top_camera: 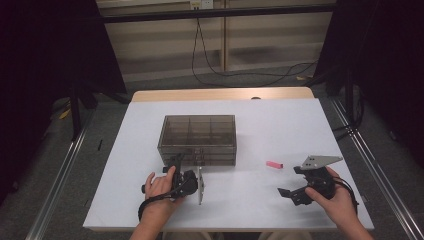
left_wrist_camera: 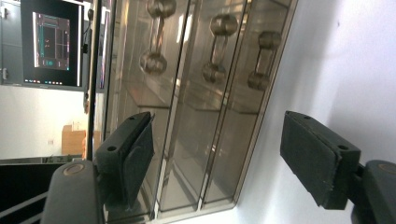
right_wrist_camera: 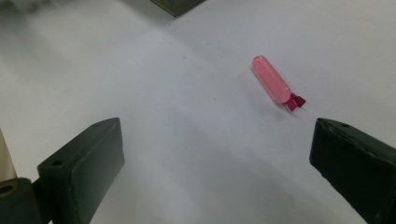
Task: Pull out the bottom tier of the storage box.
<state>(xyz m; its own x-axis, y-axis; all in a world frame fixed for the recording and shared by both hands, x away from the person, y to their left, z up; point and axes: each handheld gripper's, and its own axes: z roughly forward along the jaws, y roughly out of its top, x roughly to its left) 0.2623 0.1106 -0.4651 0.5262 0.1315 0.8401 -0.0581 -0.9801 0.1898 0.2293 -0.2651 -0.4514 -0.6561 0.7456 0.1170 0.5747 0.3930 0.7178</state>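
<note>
Pink capsule (top_camera: 274,164) lies apart, right of drawer box (top_camera: 198,132).

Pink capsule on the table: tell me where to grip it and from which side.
Grip the pink capsule across its rounded middle, coming down from above with the right gripper. It lies flat on the white table, so the jaws should straddle its long axis, clear of the small dark red tab at one end.

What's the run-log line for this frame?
left gripper: open, at drawer box front, nothing held | right gripper: open, empty, over table | pink capsule: on table, untouched
</note>
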